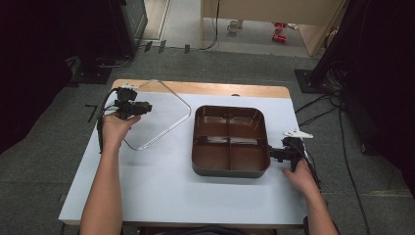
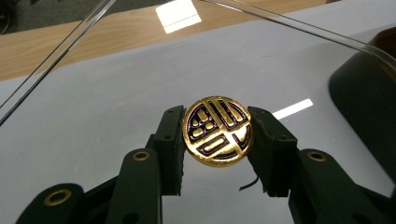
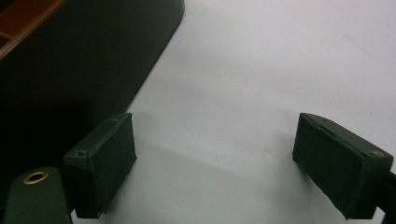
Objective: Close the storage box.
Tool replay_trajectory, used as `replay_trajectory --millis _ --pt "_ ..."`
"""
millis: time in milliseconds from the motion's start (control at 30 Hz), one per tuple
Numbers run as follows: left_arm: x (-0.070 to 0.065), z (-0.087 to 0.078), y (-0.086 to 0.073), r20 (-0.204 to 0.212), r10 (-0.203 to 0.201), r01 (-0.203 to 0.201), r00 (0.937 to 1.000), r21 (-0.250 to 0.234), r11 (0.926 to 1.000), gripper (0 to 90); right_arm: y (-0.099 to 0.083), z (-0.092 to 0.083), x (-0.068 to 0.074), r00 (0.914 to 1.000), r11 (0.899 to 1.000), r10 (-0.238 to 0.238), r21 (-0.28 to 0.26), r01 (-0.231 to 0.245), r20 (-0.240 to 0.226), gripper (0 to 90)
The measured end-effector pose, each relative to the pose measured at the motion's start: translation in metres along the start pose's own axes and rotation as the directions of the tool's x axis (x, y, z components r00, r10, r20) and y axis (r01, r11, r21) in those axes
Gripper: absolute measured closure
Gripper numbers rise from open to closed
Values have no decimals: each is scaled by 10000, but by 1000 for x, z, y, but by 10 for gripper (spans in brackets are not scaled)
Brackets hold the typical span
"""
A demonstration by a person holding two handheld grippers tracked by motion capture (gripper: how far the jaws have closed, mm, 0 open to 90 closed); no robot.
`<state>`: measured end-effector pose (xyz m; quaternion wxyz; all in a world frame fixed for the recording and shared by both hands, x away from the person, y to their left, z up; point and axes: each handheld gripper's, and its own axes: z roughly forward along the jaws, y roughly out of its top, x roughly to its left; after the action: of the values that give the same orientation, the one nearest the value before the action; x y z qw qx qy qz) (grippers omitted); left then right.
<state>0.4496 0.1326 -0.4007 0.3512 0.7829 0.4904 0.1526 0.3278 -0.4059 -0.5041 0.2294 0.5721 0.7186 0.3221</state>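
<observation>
The left tongs (image 2: 217, 133) were clamped on a round gold knob (image 2: 218, 130), one black pad pressing each side of it, and that knob sat on the clear lid (image 1: 156, 115), so the whole lid hung tilted from the grip at the upper left of the high view, its near corner low toward the bench (image 1: 161, 191) and its far edge raised. Holding by the knob looked like the sensible choice: it is the one solid thing to pinch on a thin transparent sheet, and it kept the lid swung clear of the box. The right tongs (image 1: 274, 153) stood wide with nothing between their pads (image 3: 105, 156), resting right of centre in the high view just beside the right wall of the brown tray (image 1: 230, 169), probably parked there to steady it while the lid came away; whether they touched it I could not tell. The tray, split into four compartments, lay uncovered at the middle of the frame. Under it all ran a pale, glossy bench top with a strip of bare wood along the far edge, catching bright reflections of ceiling lights. Beyond, grey carpet, trailing black cables (image 1: 323, 105), dark stands at both sides, and a light wooden desk (image 1: 274, 10) at the top of the frame.
</observation>
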Motion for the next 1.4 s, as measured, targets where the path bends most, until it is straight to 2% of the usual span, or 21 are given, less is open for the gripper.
replay_trajectory --millis 233,367,533,733,767,900,1000,1100,1167,1233,1267,1400 --pt "-21 -18 6 624 234 -217 9978 -276 9994 594 0 0 0 10000 10000 -2 -2 2 0 128" --pt "-38 -22 7 1278 456 -419 9907 -312 9986 594 0 0 0 10000 10000 4 3 -4 -3 127" --pt "-60 -20 10 1590 1021 -966 9820 -422 9944 595 0 0 0 10000 10000 -6 6 6 -2 127" --pt "-87 -13 14 2034 1732 -1663 9637 -507 9848 594 0 0 0 10000 10000 5 11 -5 -3 127" --pt "-94 -11 15 2142 1951 -1880 9571 -530 9807 594 0 0 0 10000 10000 6 11 -6 -1 127" --pt "-106 -7 18 2321 2287 -2229 9454 -512 9735 594 0 0 0 10000 10000 12 9 -12 0 127" --pt "-115 -5 21 2503 2584 -2497 9331 -662 9660 594 0 0 0 10000 10000 6 14 -6 -2 127" --pt "-121 -1 21 2612 2727 -2636 9260 -699 9621 594 0 0 0 10000 10000 8 16 -8 -1 127" --pt "-126 3 21 2722 2867 -2790 9186 -673 9579 594 0 0 0 10000 10000 8 17 -8 -1 127" --pt "-132 7 21 2928 2944 -2866 9097 -705 9555 594 0 0 0 10000 10000 7 16 -7 -1 127" --pt "-136 9 22 3038 3042 -2970 9029 -711 9522 594 0 0 0 10000 10000 7 15 -7 -1 127" --pt "-149 16 22 3183 3425 -3336 8840 -837 9390 594 0 0 0 10000 10000 8 13 -8 -2 127"
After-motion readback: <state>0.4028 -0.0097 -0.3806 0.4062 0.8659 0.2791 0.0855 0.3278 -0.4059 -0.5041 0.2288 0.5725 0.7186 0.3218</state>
